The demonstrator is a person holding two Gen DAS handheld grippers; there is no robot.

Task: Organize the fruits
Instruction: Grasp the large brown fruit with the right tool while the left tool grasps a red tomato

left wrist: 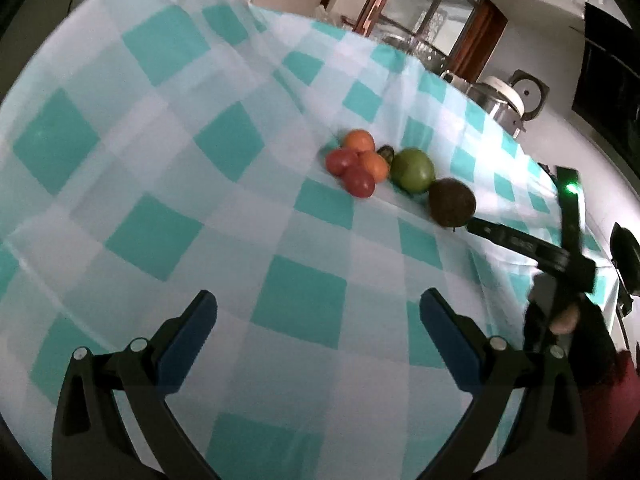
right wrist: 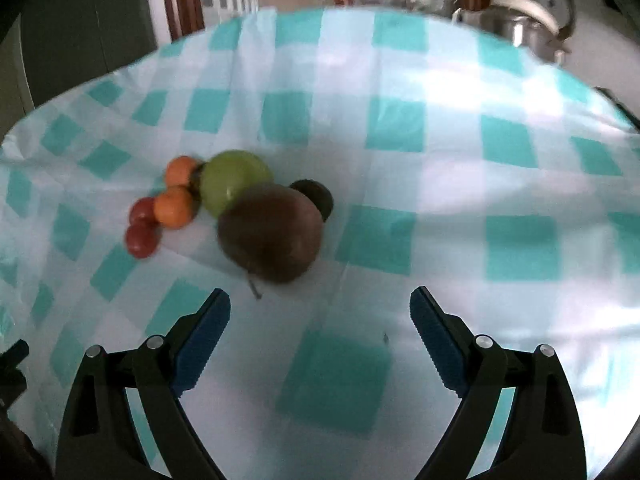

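Several fruits lie bunched on a teal-and-white checked tablecloth (left wrist: 160, 128). The bunch holds two orange fruits (left wrist: 360, 140), two red ones (left wrist: 359, 182), a green apple (left wrist: 413, 170) and a dark brown round fruit (left wrist: 452, 202). My left gripper (left wrist: 318, 300) hangs open and empty, well short of the bunch. In the right wrist view the brown fruit (right wrist: 272, 232) lies nearest, ahead and to the left. Behind it are the green apple (right wrist: 234, 184), a small dark fruit (right wrist: 314, 198), the orange fruits (right wrist: 174, 206) and the red ones (right wrist: 140, 240). My right gripper (right wrist: 320, 296) is open and empty.
A steel pot with a white lid (left wrist: 500, 100) (right wrist: 520, 20) stands past the table's far right edge. Glassware (left wrist: 420, 44) sits beyond the far edge. In the left wrist view, a hand (left wrist: 564, 320) holds the right gripper (left wrist: 516, 198) just right of the brown fruit.
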